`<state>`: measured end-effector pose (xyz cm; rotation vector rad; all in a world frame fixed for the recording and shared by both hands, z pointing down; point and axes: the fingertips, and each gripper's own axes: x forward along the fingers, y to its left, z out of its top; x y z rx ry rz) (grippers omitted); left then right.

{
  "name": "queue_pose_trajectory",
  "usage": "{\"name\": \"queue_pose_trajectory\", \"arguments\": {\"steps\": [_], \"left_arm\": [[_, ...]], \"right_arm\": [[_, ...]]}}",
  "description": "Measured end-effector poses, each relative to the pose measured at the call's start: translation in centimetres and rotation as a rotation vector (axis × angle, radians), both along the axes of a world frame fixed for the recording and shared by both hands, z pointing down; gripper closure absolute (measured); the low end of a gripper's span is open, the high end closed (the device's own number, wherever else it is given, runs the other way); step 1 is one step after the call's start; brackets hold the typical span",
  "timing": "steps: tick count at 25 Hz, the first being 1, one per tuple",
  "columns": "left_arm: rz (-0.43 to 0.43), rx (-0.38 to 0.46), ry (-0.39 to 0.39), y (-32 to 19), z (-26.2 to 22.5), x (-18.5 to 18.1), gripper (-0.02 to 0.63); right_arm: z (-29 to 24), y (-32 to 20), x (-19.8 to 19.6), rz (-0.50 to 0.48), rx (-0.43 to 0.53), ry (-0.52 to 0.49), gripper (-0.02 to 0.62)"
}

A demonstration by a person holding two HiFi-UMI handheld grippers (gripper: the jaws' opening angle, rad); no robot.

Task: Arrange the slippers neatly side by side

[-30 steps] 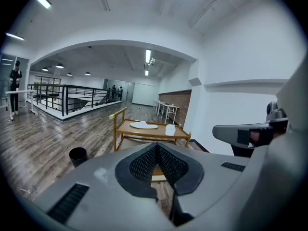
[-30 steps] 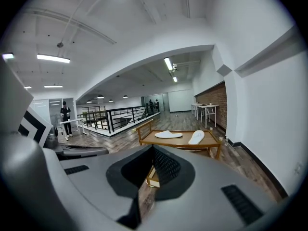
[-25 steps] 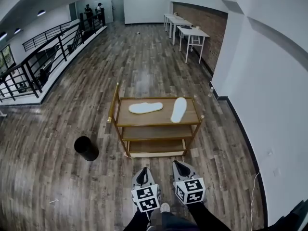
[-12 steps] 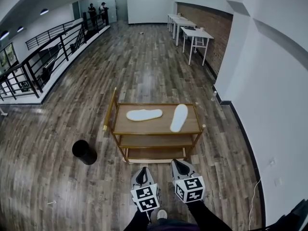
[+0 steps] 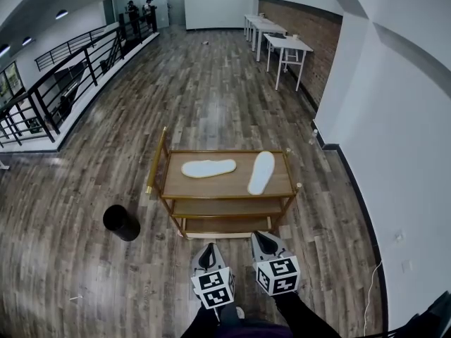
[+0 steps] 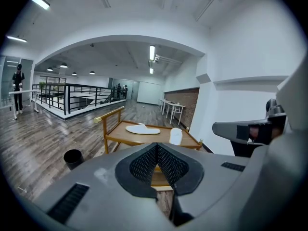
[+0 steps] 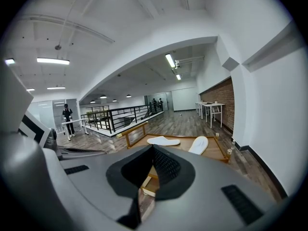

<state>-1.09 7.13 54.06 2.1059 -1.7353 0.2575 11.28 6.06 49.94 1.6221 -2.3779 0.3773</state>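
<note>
left tongs (image 5: 209, 248), right tongs (image 5: 261, 237): closed, empty | slippers (image 5: 208, 167): on cart (image 5: 225, 184), well ahead of both

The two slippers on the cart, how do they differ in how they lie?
The left-hand slipper lies crosswise, along the shelf; the right-hand slipper lies nearly front to back. The left-hand slipper sits left of the middle, the right-hand slipper near the right end of the cart. Both are white, on the top shelf, not touching.

Bright ceiling lights, sharp, fisheye-warped edges
</note>
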Motion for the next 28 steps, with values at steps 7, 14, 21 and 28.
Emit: {"name": "queue_pose_trajectory", "arguments": {"steps": [7,14,21,28], "left_arm": [[0.026,-0.005,-0.007,-4.4,0.3,-0.1,0.606],[0.054,0.004,-0.005,-11.3,-0.1,-0.7,0.606],[0.067,0.008,0.003,-17.8,-0.1,-2.4,0.606],[0.079,-0.008,-0.002,-22.2,0.2,-3.9,0.606]], "right_arm": [[0.0,-4.1,0.2,0.028,0.007,0.01,0.597],[-0.1,-10.4,-0.8,0.046,0.007,0.01,0.597],[-0.1,-16.9,-2.1,0.067,0.008,-0.012,0.597],[0.1,-21.1,-2.6,0.11,-0.002,-0.003,0.597]]}}
